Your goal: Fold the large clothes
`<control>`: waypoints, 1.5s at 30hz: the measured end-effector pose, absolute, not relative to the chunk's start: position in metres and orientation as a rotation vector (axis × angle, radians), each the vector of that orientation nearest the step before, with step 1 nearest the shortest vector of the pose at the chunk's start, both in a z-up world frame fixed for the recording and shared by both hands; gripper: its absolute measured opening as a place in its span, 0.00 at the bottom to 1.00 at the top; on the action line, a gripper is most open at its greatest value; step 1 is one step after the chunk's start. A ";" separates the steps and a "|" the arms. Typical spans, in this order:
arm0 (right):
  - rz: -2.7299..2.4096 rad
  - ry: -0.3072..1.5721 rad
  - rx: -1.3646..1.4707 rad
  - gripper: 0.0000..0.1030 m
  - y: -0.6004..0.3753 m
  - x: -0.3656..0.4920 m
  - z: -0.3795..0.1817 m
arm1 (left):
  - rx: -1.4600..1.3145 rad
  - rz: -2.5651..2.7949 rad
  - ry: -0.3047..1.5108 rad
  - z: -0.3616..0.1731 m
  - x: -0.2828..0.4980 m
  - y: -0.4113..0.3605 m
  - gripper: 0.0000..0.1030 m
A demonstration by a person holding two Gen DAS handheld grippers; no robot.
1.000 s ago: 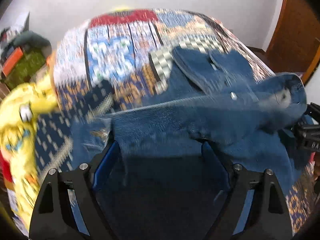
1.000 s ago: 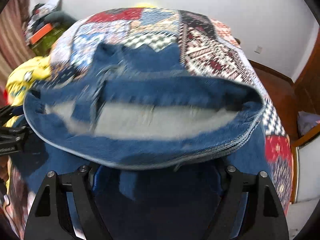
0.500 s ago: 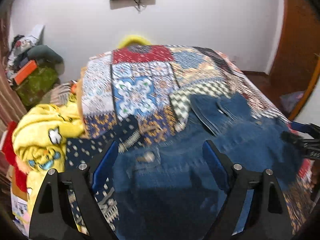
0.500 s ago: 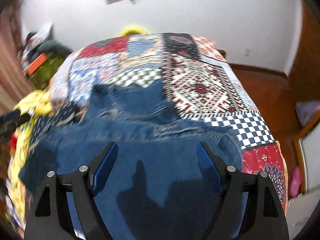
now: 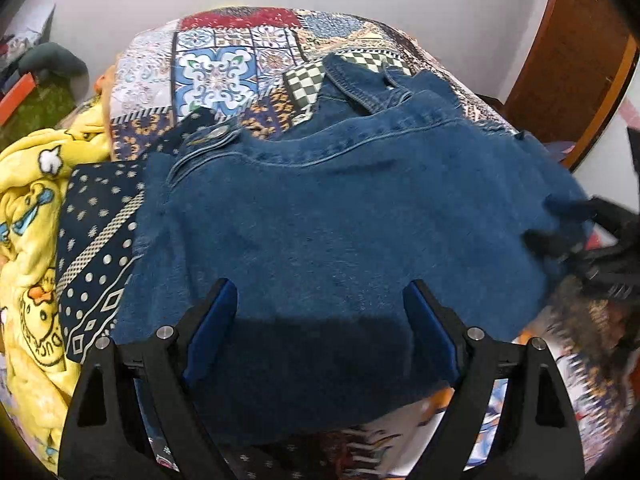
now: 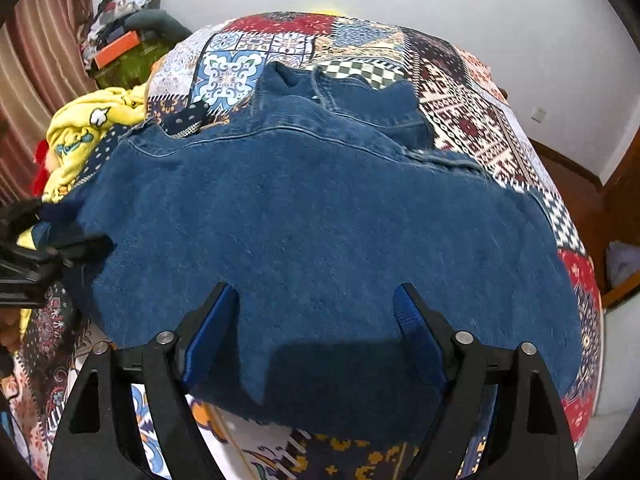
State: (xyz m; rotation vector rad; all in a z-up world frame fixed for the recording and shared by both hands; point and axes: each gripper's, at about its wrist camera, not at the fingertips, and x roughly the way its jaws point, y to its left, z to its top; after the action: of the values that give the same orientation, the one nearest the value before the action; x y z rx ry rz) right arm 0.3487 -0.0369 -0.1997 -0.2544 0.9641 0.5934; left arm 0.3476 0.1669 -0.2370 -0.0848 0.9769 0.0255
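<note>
Patchwork bedspread [image 5: 216, 76] – yellow duck blanket [image 5: 28, 208] beside it.

Bedroom: patchwork-covered bed [image 5: 224, 68], clutter.

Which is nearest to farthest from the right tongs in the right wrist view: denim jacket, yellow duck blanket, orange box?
1. denim jacket, spread directly under the right tongs.
2. yellow duck blanket, off the quilt's left edge.
3. orange box, far left by the wall.
</note>
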 end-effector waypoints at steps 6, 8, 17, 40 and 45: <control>0.518 0.954 -0.278 0.80 -0.077 0.349 -0.198 | -0.022 0.079 0.947 -0.239 0.317 0.180 0.84; 0.484 0.947 -0.270 0.80 -0.093 0.347 -0.194 | -0.043 0.097 0.941 -0.238 0.308 0.190 0.84; 0.322 0.988 -0.175 0.80 -0.154 0.348 -0.193 | -0.255 0.246 0.955 -0.248 0.263 0.245 0.94; 0.296 0.968 -0.023 0.81 -0.190 0.328 -0.159 | -0.907 0.069 0.819 -0.244 0.214 0.268 0.93; 0.359 0.961 -0.046 0.81 -0.162 0.326 -0.161 | -1.078 -0.045 0.827 -0.277 0.242 0.251 0.80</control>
State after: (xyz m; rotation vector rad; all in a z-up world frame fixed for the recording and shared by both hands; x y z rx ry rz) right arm 0.3257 -0.1622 -0.1611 -0.0457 0.9614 0.3593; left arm 0.2417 0.2512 -0.2771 -1.0782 0.8269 -0.0455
